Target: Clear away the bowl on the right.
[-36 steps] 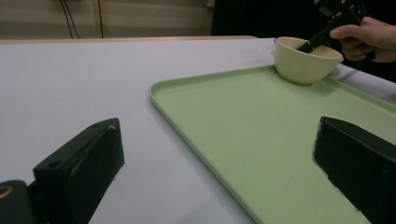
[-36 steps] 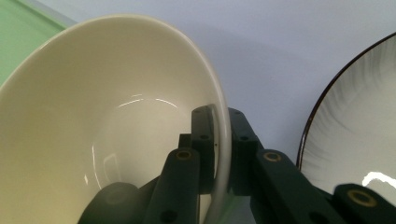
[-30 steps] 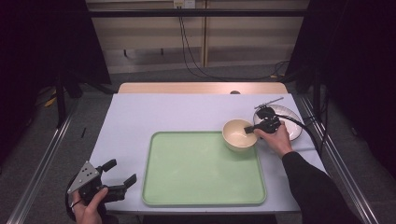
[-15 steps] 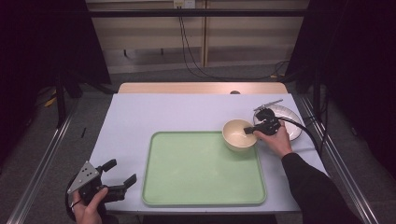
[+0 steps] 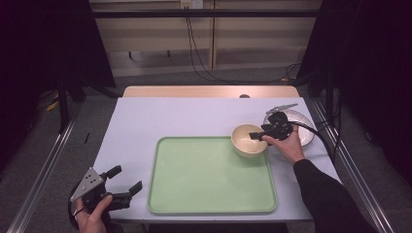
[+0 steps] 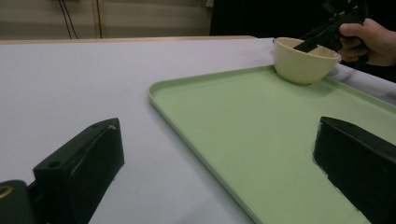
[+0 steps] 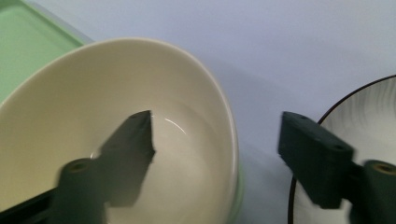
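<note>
Now my right gripper (image 5: 256, 136) has just been opening, jaws straddling the cream bowl's (image 5: 248, 141) rim without pressing it; my left gripper (image 5: 127, 180) rests unclenched beside the green tray (image 5: 209, 179)

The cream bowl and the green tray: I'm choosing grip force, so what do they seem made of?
The bowl looks like glazed ceramic, possibly melamine: smooth, thick-walled, with a small glossy highlight inside. The tray looks like moulded plastic with a matte finish: even pale green, rounded raised rim, no sharp reflections.
</note>
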{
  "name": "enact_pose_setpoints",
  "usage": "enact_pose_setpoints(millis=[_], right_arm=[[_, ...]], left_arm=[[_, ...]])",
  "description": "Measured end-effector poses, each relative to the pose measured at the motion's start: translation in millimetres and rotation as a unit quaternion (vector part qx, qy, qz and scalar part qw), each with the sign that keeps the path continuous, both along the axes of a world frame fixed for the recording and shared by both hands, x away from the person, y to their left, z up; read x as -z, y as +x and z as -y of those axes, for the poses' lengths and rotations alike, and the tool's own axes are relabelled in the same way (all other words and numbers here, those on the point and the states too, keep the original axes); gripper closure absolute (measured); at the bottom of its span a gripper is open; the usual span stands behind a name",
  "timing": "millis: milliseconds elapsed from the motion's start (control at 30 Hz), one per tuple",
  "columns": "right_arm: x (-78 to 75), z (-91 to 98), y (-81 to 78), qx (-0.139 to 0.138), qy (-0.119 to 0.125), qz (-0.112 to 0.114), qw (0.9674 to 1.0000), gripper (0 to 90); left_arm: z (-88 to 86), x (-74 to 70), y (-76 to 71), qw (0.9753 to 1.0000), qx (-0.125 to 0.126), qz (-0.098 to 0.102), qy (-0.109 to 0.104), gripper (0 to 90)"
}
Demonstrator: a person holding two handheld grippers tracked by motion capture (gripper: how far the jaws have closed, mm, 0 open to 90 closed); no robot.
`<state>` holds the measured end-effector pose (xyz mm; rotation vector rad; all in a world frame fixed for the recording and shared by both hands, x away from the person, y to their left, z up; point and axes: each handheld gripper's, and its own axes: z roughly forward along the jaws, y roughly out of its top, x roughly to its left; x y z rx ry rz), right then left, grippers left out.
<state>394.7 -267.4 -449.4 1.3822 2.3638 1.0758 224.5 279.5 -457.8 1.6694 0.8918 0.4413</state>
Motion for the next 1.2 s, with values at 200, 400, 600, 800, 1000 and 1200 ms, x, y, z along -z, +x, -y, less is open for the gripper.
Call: enact_pose_setpoints(millis=[200,400,600,800,1000,1200], right_arm=[[-2.3,1.8,-0.2,0.002,0.008,0.007,0.9999,2.4],[-8.8,9.0,-1.3,0.014,0.03,0.017,0.9993,3.0],[-15.7,15.3,-10.3,0.052,0.016,0.068,0.9962,1.6],[-20.1,19.3,-20.1,0.05,0.017,0.097,0.9939,2.1],[-25.0,25.4,-31.0,0.043,0.005,0.104,0.9937,2.2],[-28.8,37.1,-37.9,0.055,0.026,0.092,0.9939,1.9]], left_arm=[[0.5,-0.2,0.3,1.0,-0.001,0.001,0.001,1.9],[0.4,-0.1,0.4,1.0,-0.002,0.001,0.001,1.9],[0.4,-0.1,0.3,1.0,-0.003,0.0,0.0,2.0],[0.3,-0.1,0.5,1.0,-0.003,-0.001,0.0,1.9],[0.4,0.0,0.9,1.0,-0.004,0.0,0.0,1.9],[0.5,0.1,0.9,1.0,-0.004,0.0,0.0,1.9]])
